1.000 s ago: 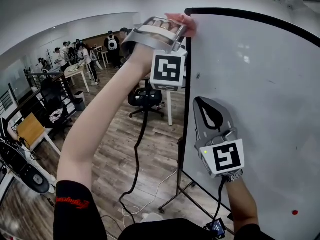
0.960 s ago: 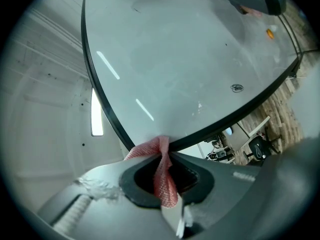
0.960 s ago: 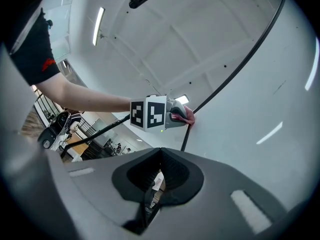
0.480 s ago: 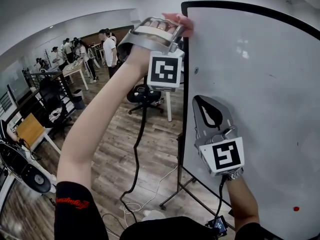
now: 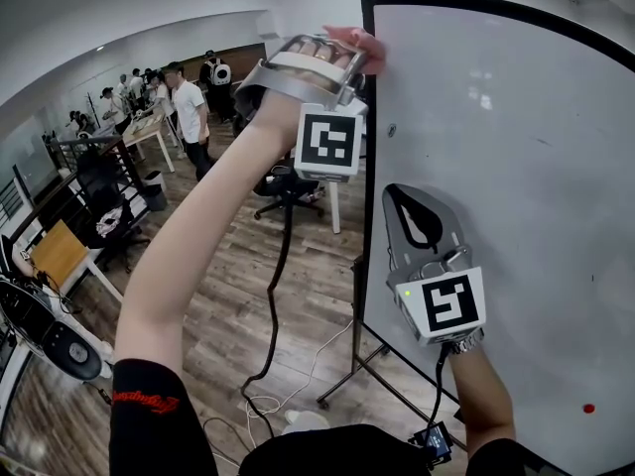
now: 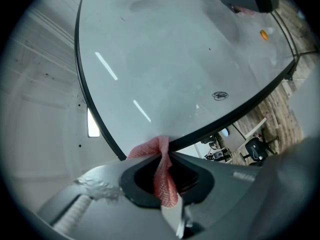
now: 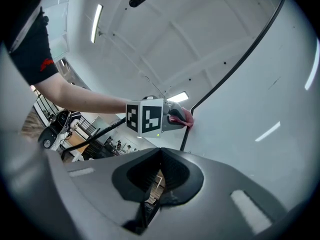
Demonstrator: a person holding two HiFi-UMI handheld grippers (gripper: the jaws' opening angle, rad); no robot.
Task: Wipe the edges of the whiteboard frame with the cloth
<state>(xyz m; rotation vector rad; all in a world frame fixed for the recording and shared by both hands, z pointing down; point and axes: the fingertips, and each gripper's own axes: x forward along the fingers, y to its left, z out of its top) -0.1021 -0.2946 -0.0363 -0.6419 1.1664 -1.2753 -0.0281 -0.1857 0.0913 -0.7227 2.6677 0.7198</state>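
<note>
Nearest you, your right claw sits low in front of the whiteboard, close to its left edge. Its jaws are pressed together with nothing between them.

Higher up, your left claw pinches the pink cloth and holds it against the black frame, just below the top left corner. In the left gripper view the cloth runs through the closed jaws as a thin twisted strip, and only a small tuft meets the frame.

The cloth looks light, soft and limp, so it will probably bunch or drag back under pressure. You would likely do better gripping a thick fold near its middle, leaving a broad pad ahead of the jaws. The frame is narrow and stiff, so steady, light pressure should do. The board's stand may rock if you push hard.

Beyond the board are an office chair and people at desks.
</note>
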